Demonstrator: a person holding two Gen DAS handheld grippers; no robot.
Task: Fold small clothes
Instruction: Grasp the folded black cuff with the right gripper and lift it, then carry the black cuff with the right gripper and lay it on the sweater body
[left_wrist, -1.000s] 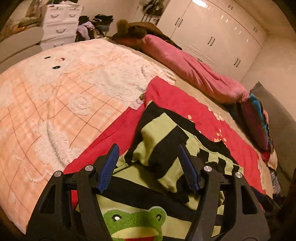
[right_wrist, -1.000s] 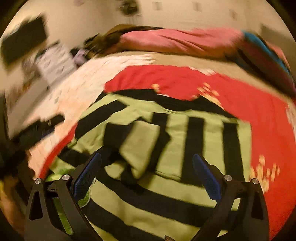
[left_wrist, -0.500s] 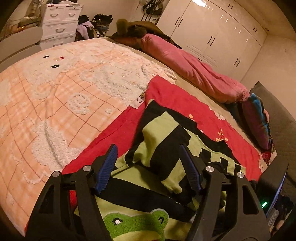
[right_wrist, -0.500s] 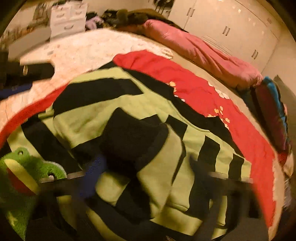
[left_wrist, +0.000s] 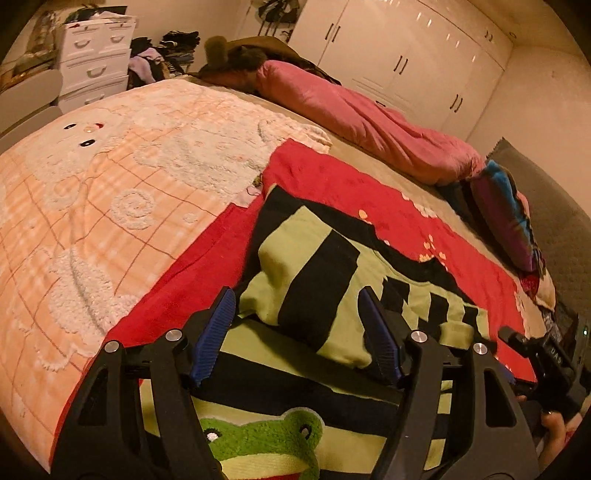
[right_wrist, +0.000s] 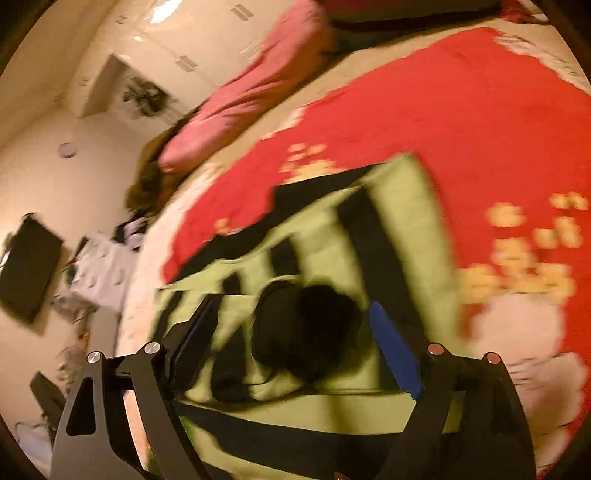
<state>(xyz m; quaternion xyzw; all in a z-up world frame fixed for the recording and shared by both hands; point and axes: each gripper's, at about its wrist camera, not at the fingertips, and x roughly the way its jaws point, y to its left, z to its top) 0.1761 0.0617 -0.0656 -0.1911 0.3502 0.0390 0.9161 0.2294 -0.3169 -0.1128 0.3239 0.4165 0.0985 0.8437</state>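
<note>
A green-and-black striped top with a plush frog face lies on a red blanket on the bed. One sleeve is folded in over the body. My left gripper hovers open just above that folded sleeve, whose end shows between the blue pads without being pinched. In the blurred, tilted right wrist view my right gripper is over the top's other side. Its jaws are opening, with a dark bunched cuff lying between them, not pressed.
A peach bear-pattern blanket covers the bed's left half. A rolled pink duvet and a colourful pillow lie along the far side. White drawers and wardrobes line the walls. A hand shows at the right edge.
The right gripper swept sideways across the top and rolled, tilting its view; its jaws narrowed, then spread again. The left gripper barely moved. The right hand came into the left view's edge.
</note>
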